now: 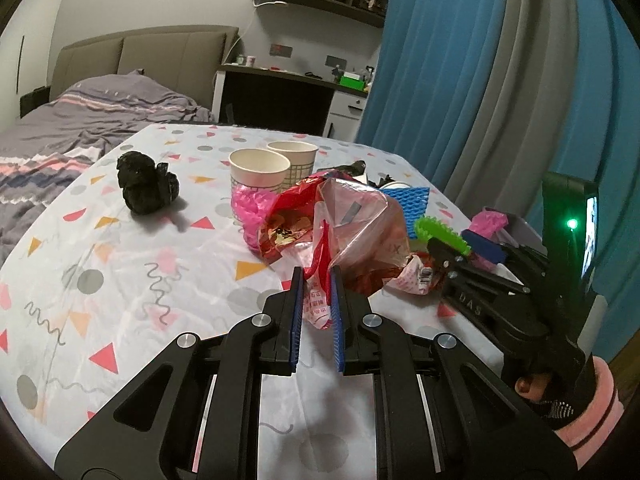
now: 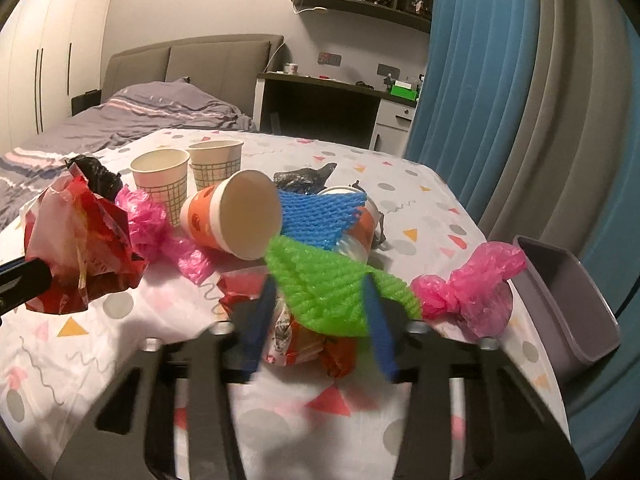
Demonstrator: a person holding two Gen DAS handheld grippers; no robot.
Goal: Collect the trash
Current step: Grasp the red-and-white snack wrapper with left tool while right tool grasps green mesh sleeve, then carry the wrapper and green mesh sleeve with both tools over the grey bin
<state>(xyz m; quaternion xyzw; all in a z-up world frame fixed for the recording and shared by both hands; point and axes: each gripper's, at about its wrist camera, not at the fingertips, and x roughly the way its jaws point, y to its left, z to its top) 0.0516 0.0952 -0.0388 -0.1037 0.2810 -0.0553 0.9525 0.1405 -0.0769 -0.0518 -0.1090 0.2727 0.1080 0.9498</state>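
Note:
My left gripper (image 1: 317,276) is shut on the handle of a red and pink plastic bag (image 1: 352,220) stuffed with wrappers; it also shows in the right wrist view (image 2: 80,240). My right gripper (image 2: 320,288) has its jaws around a green foam net (image 2: 328,284), apart from it on the left side; the view is blurred. The right gripper shows in the left wrist view (image 1: 448,246) with the green net (image 1: 438,234). A blue foam net (image 2: 320,216), an orange paper cup (image 2: 236,216) on its side and a red wrapper (image 2: 308,344) lie beneath.
Two upright paper cups (image 2: 160,180) (image 2: 216,164), pink plastic bags (image 2: 468,284) (image 2: 148,220), and black bags (image 1: 146,182) (image 2: 304,178) lie on the patterned tablecloth (image 1: 120,280). A grey bin (image 2: 568,300) stands at the table's right edge. A bed and blue curtain lie beyond.

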